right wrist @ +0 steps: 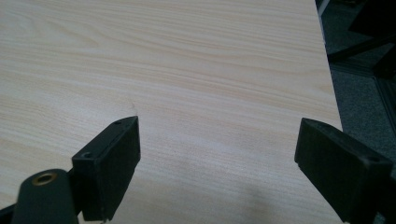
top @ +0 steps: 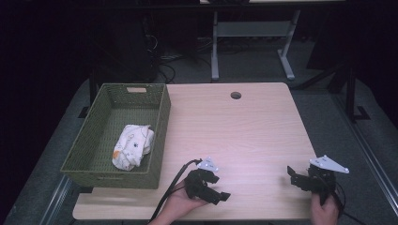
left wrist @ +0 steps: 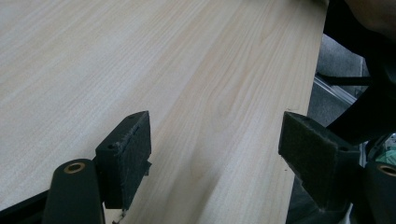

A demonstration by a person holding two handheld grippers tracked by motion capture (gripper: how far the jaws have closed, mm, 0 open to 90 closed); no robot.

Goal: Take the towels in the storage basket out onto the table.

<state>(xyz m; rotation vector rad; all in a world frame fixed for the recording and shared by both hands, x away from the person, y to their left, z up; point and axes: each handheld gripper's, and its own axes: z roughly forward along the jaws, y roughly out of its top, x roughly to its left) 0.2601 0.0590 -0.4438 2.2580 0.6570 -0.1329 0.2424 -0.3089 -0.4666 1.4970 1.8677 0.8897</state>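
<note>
**Both grippers idle at near edge, cloth in basket**

Left gripper: held low over the near edge of the light wood-grain counter, fingers spread wide, nothing between them. It points right, roughly toward the other gripper, with bare wood under it in the left gripper view.

Right gripper: near the front right corner, fingers released too, wide gap over bare wood. Looks like a parked pose, clear of the work area.

Farther back, left side: green woven rectangular basket sits at the counter's left edge. Crumpled white cloth with small printed patches lies inside, toward the near end, against the right wall. It's bunched rather than folded, so my read is dropped in, not placed.

Judgement: stowing looks done, both grippers well apart from the basket.
</note>
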